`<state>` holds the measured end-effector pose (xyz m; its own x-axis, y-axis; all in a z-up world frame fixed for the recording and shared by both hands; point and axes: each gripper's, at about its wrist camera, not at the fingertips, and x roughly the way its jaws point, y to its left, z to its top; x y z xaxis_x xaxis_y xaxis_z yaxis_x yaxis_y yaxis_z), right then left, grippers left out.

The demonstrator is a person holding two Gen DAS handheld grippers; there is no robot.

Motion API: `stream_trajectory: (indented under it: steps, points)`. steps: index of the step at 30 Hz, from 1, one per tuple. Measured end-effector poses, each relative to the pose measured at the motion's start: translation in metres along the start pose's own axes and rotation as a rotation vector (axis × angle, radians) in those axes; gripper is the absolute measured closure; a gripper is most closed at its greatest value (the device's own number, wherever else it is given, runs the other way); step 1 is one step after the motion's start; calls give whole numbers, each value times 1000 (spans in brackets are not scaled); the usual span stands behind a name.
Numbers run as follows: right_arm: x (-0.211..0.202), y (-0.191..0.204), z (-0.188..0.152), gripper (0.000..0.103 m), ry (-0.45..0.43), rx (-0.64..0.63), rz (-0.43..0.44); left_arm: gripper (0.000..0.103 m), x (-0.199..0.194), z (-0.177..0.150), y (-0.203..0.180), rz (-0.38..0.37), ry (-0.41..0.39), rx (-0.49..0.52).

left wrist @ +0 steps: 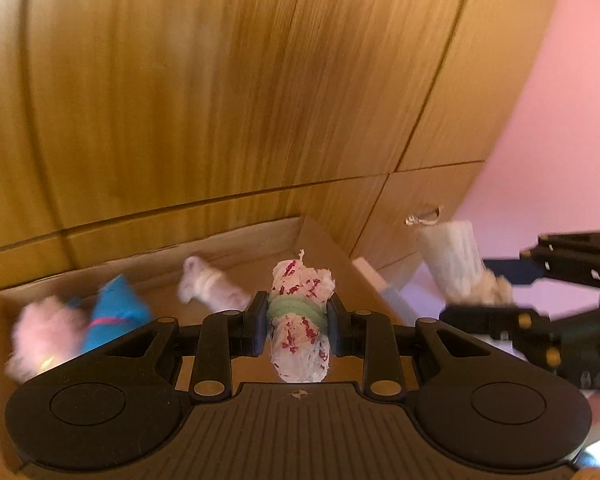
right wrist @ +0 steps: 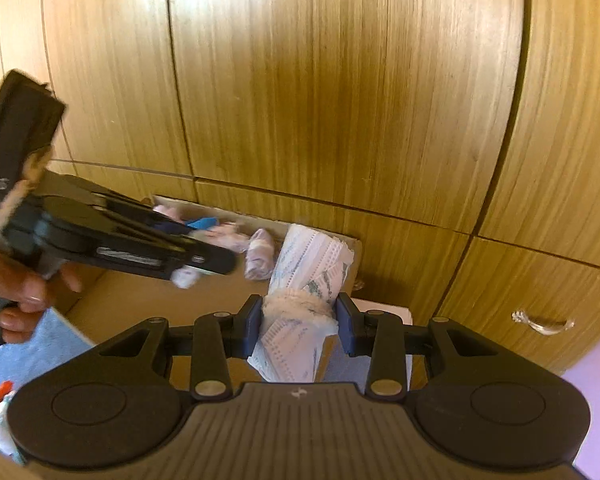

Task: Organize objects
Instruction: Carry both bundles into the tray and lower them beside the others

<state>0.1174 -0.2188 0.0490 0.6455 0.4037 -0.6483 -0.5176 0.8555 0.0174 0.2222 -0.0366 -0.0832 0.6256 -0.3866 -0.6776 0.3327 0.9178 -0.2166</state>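
Item one: a rolled white cloth with red print, bound round its middle by a green band, is gripped across that band by the left tool, jaws closed on it from both sides. It is carried in the air above the open cardboard box.

Item two: a roll of pale blue-printed material, tied with a fuzzy cream band, is gripped the same way by the right tool, and hangs near the box's right end.

Box contents, as far as blur allows: a blue bundle, a pink fluffy item and a pale lilac roll lie along the far and left parts of the box; the nearer floor appears bare. The box stands against wooden cabinet doors.

Assessment: the step in hand appears to be delivering both rolls into the box. Recommended practice:
- Bring each roll well inside the box walls before letting go.
- Aim for bare floor, not onto rolls already placed.
- Keep the two tools apart; they travel close together.
- Lower before release so the bound rolls do not bounce or tumble out.
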Motion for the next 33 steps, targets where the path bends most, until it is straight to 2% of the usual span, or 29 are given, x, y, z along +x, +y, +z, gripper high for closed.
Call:
stream_trajectory:
  steps: [6, 8, 10, 13, 16, 24, 33]
  points:
    - [22, -8, 3, 68, 22, -1, -12, 68, 51, 12, 5, -16, 24, -40]
    - [31, -9, 3, 68, 33, -2, -12, 68, 64, 10, 9, 4, 37, -44]
    - [42, -11, 6, 68, 42, -3, -10, 68, 73, 6, 12, 58, 49, -17]
    - [60, -10, 11, 68, 54, -11, -2, 68, 76, 2, 21, 127, 55, 5]
    - [78, -4, 17, 68, 61, -62, 7, 68, 74, -1, 31, 156, 54, 8]
    - [130, 6, 19, 68, 122, -180, 8, 68, 70, -3, 48, 152, 56, -31]
    - [145, 10, 15, 63, 140, -218, -11, 66, 77, -8, 56, 141, 73, -74]
